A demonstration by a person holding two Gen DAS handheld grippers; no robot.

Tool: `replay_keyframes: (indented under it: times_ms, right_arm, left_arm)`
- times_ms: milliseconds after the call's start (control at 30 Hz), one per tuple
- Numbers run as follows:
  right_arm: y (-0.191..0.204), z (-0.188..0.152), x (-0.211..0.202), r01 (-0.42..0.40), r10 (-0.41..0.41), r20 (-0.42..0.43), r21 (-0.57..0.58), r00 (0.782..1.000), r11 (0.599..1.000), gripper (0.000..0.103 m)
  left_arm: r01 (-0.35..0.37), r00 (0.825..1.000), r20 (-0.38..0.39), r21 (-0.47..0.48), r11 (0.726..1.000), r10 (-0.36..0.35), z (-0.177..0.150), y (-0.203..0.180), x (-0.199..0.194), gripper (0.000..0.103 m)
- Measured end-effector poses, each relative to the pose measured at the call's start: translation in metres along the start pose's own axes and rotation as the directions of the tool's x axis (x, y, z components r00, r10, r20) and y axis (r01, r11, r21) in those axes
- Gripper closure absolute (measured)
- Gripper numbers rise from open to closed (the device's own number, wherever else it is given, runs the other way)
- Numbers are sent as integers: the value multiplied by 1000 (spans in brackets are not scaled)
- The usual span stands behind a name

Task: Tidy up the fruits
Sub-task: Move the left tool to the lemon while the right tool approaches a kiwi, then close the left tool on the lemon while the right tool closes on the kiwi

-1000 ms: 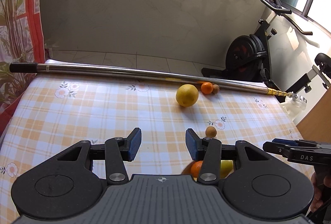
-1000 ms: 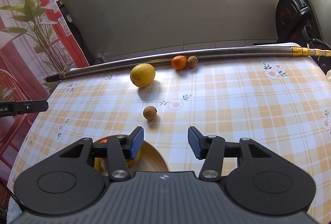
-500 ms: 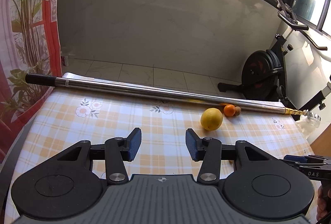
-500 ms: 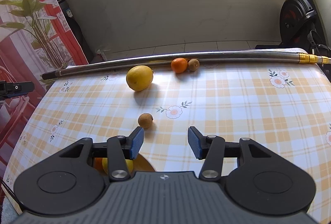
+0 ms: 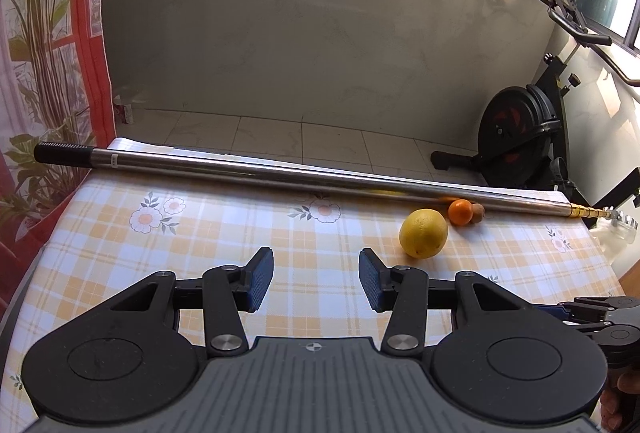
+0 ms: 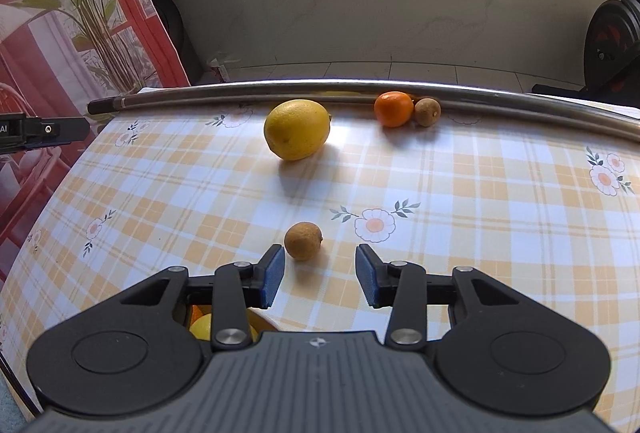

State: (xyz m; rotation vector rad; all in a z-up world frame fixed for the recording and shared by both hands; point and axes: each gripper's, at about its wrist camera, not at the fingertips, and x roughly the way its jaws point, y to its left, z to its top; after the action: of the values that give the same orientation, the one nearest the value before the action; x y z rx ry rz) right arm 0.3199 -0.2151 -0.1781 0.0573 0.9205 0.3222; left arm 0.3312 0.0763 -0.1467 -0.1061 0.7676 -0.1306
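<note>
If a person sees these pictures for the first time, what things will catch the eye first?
Probably the big yellow lemon in the middle of the checked tablecloth, then the long metal pole along the far edge, with an orange and a small brown fruit beside it. Nearer, another brown fruit lies just ahead of the right gripper, whose jaws are closing.

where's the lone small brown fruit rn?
Right wrist view: small brown fruit sits on the tablecloth just ahead of the right gripper, nearer its left finger, well short of the lemon.
</note>
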Motion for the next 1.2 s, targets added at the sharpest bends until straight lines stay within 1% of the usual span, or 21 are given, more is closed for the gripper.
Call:
replay_keyframes:
  times_ms: [200,400,533,600,667,1067,1133,1200]
  right_arm:
    - [8,6,22,-28,27,-27,-27,999,999,61]
    - [8,11,40,-35,33,-49,-35,998,999,61]
    - [5,11,49,-41,40,-71,-15,997,999,66]
    - [3,11,49,-46,46,-66,-6,997,999,68]
    - [2,11,48,-44,44,-65,-5,997,999,73]
    - [-3,6,42,-51,53,-54,29,997,998,73]
    - [-6,5,38,-50,52,-46,41,998,998,73]
    - [-11,3,33,-49,52,-32,67,998,997,73]
  left_arm:
    - [20,1000,-5,26,999,-20,6,-14,18,53]
    - [42,999,-11,57,998,-41,9,-29,31,53]
    - [48,999,-22,62,997,-47,8,-33,38,53]
    - [49,999,-27,65,997,-47,7,-34,41,53]
    - [48,998,-31,67,997,-46,6,-35,43,53]
    - [57,998,-45,77,995,-54,10,-45,51,53]
    - [61,997,-43,87,994,-58,11,-49,52,52]
    - [63,997,-41,91,994,-60,12,-53,53,46]
